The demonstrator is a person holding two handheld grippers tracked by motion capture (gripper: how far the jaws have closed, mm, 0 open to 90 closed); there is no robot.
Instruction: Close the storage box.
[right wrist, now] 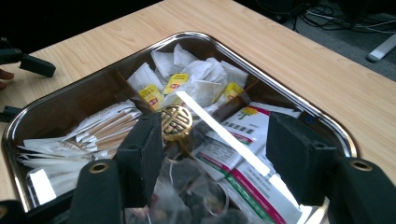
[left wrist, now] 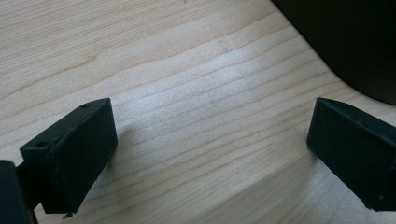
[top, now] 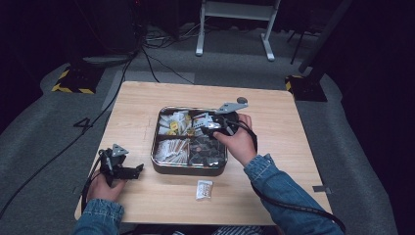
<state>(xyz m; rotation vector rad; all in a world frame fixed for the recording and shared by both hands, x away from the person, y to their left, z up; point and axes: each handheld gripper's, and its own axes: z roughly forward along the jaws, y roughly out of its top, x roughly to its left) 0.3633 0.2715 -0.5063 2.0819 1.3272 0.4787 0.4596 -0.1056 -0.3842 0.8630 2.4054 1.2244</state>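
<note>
Trouble, as I read it, sits inside the compartment tray [top: 189,169] at the middle of the counter [top: 274,191]. My right gripper [right wrist: 212,149] hangs over the tray's near-right compartment with its jaws apart and nothing between them; clear teabag pouches [right wrist: 187,196] lie loose just under it. If I close there, I could pinch two pouches at once, or catch a string and drag a neighbour out with it. The steel divider [right wrist: 224,133] runs right under the jaws, so a careless drop could knock a jaw on it and shove the whole tray.

One white sachet [top: 204,189] lies on the counter just in front of the tray. My left gripper [top: 128,171] rests on the counter left of the tray, jaws spread wide and empty.

From above, my right hand [top: 240,142] covers most of the tray's right side, so I cannot count what is there. The printed packets [right wrist: 247,163] are cut off at the frame's bottom, their labels unreadable.
</note>
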